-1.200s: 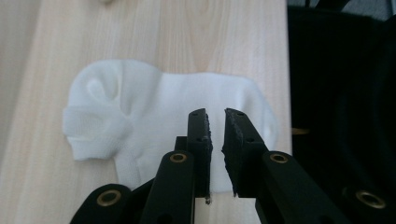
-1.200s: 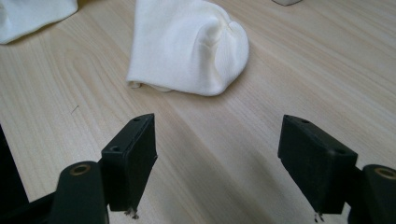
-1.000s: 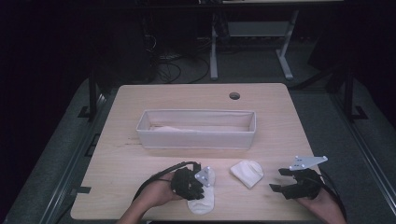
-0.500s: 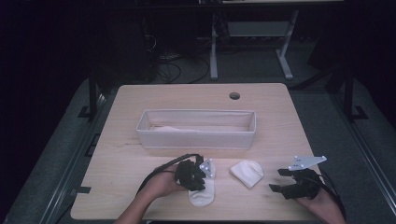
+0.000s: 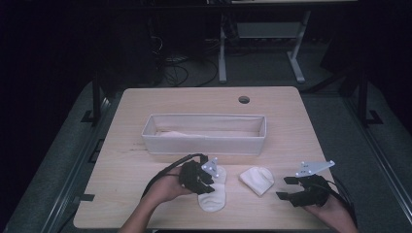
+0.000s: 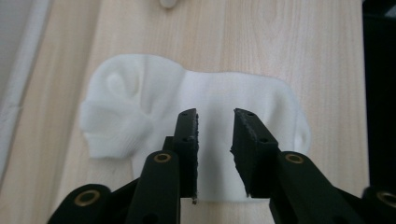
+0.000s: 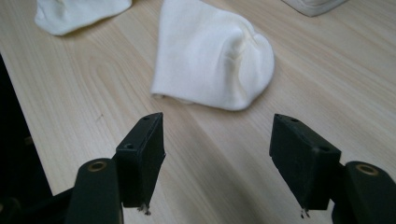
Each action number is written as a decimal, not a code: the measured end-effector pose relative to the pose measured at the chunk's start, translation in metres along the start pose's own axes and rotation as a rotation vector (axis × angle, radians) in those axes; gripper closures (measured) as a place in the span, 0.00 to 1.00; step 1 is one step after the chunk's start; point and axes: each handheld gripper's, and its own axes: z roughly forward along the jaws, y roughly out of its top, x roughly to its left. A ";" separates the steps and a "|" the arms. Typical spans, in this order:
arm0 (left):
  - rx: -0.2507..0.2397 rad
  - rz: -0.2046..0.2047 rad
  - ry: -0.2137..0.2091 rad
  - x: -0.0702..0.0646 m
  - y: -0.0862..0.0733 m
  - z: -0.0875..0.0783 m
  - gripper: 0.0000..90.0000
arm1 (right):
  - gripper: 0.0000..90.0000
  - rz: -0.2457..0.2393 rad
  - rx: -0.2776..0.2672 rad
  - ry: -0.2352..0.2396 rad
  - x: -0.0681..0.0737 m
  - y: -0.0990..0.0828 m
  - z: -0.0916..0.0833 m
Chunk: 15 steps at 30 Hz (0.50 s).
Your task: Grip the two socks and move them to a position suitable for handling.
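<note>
Socks are the work here: one flat sock (image 5: pixel 212 194) lies near the front edge of the table (image 5: pixel 145 102), under the left gripper (image 5: pixel 208 184), and a folded sock (image 5: pixel 257 179) lies just to its right, between the two hands. Behind both stands a long fabric bin (image 5: pixel 204 144) with something pale inside.

In the left gripper view the jaws stand a narrow gap apart above the flat sock (image 6: pixel 205 98); they have just been opening, and no cloth sits between them, so nothing is held. The risk is that a bunched fold near the cuff springs loose once let go, leaving the sock untidy for any next fold or lift.

The right gripper (image 5: pixel 291 188) hovers near the folded sock (image 7: pixel 212 56) with its jaws wide, having just closed a little, and nothing is between them. If it comes in low, a pad (image 7: pixel 142 154) may push the bundle along the smooth wood instead of pinching it, or catch just the top layer and unfold it on the way to the bin.
</note>
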 end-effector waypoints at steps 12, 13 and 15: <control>-0.071 -0.069 0.056 -0.003 -0.030 -0.030 0.67 | 0.53 -0.015 0.022 0.030 0.003 0.032 0.002; -0.080 -0.078 0.058 -0.002 -0.032 -0.032 0.66 | 0.53 -0.014 0.026 0.035 0.003 0.034 0.003; -0.082 -0.084 0.061 -0.002 -0.036 -0.034 0.66 | 0.53 -0.020 0.052 0.039 0.004 0.041 0.006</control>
